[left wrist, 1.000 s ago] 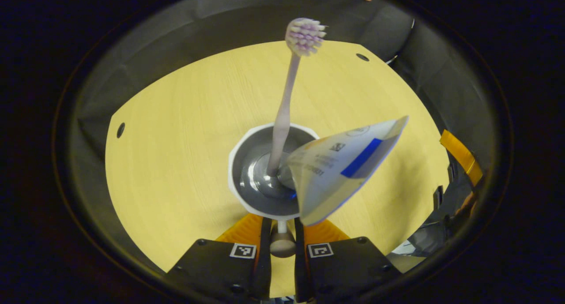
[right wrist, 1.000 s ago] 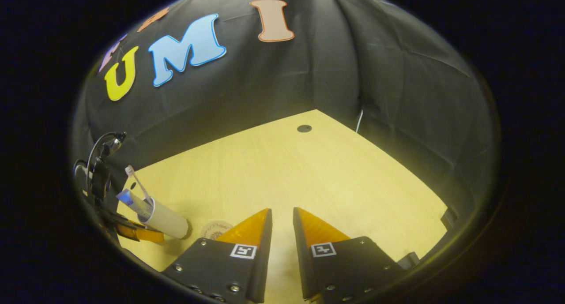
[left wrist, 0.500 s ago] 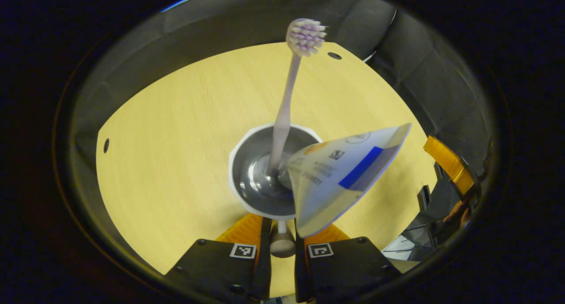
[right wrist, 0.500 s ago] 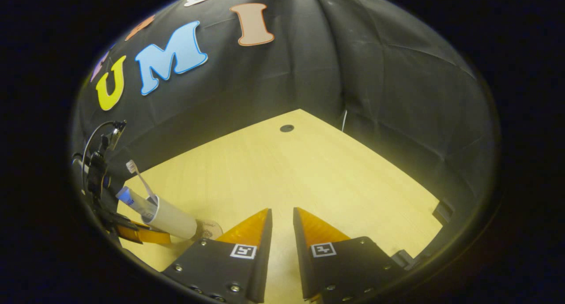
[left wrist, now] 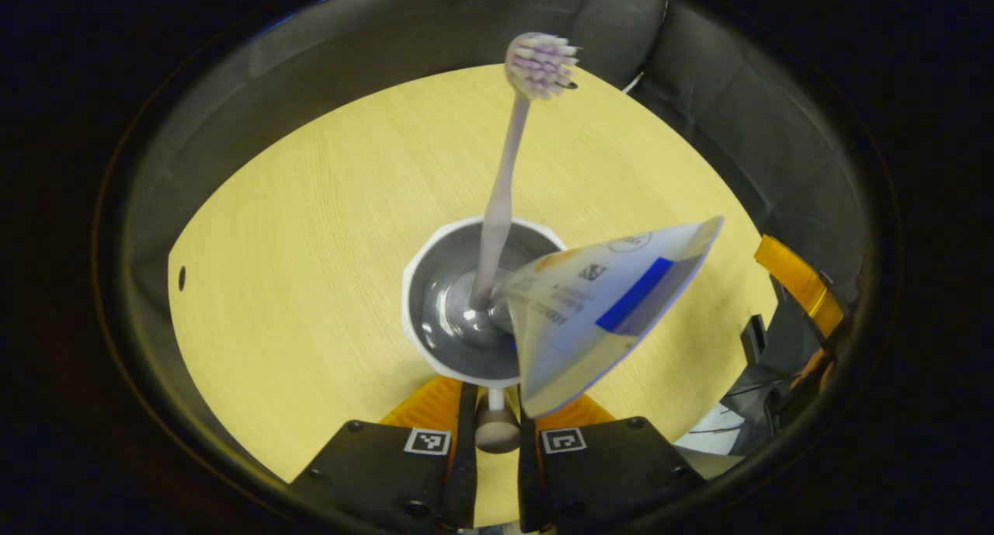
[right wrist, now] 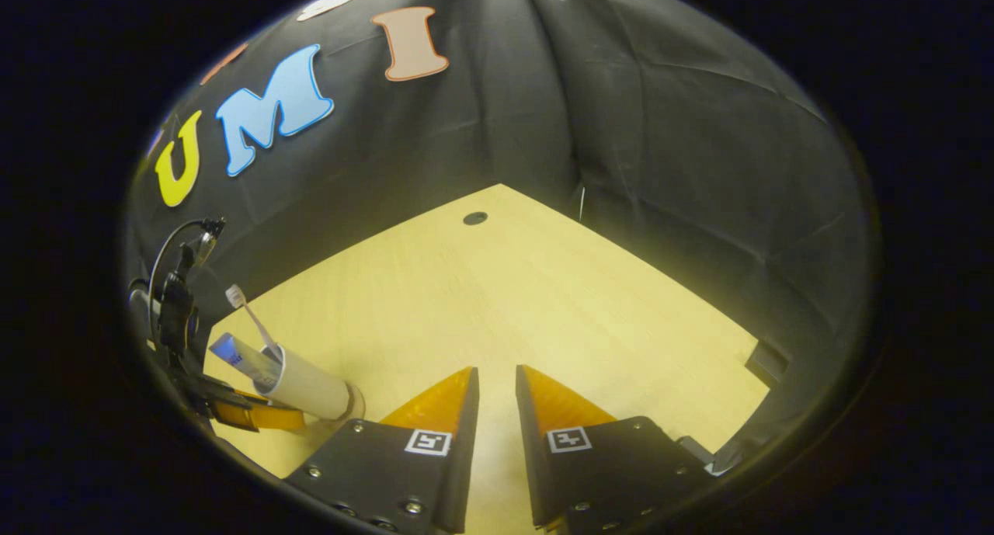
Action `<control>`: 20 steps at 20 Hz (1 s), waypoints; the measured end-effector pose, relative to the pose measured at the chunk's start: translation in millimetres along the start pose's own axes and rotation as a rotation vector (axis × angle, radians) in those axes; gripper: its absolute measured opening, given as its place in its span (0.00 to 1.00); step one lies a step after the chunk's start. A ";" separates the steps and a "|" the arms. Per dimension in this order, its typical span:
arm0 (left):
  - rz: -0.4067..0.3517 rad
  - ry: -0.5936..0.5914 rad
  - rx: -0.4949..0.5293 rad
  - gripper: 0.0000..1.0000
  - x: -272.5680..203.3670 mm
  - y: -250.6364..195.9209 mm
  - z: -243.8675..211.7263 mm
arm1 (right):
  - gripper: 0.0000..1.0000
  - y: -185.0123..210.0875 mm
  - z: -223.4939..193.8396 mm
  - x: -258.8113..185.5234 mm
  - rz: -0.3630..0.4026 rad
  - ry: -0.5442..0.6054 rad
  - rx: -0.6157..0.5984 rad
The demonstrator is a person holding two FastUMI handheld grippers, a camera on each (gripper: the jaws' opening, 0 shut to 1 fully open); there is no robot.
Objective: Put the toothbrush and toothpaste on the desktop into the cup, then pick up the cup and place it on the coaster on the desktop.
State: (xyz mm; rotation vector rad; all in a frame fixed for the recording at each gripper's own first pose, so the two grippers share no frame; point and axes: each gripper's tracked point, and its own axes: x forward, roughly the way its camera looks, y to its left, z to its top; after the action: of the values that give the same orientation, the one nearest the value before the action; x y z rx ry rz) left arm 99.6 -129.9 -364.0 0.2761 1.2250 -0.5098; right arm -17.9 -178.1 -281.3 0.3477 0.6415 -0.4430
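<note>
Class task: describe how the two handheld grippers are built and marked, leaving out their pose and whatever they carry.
Each gripper, left and right, ends in two wedge-shaped fingers tapering to points, mounted on black angular blocks fastened with screws. Every block carries a small square black-and-white marker. In the right gripper view, the left gripper's body looks dark, with a thin looping cable above it.

Pale wooden desktop (right wrist: 543,302) with round holes near its edges, coaster (right wrist: 356,403) lying flat on it

Left gripper view looks steeply down, close, into the white faceted cup (left wrist: 435,286); right gripper view, farther, shares cup (right wrist: 311,383) and pale wooden desk (right wrist: 543,302).
</note>
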 end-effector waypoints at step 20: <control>0.084 -0.191 -0.075 0.58 -37.4 11.2 -12.2 | 0.29 39.6 13.2 5.6 0.160 0.029 -0.094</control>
State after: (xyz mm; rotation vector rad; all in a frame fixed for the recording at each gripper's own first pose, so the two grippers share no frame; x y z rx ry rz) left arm 86.0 -106.3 -333.4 0.2089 1.0403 -0.4068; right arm 12.3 -151.9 -268.1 0.3139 0.6557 -0.2545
